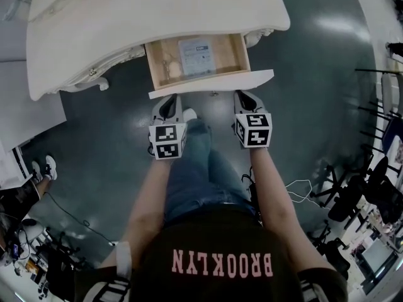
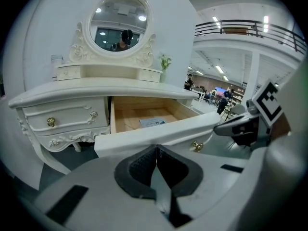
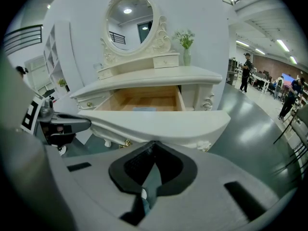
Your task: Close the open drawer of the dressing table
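Just ahead of both tongs, the open drawer [image 1: 211, 83] juts from the white bench [image 1: 157, 5]. The left tongs [image 1: 169, 99] and right tongs [image 1: 244, 95] are closed together, empty, with their tips at the drawer's front.

The top picture edge cuts off the rear tabletop edge of the dressing table [image 1: 126, 17]. The tabletop's front edge hides the rear of the drawer [image 1: 211, 82]. Print on the paper sheet [image 1: 196, 54] inside is too small to read.
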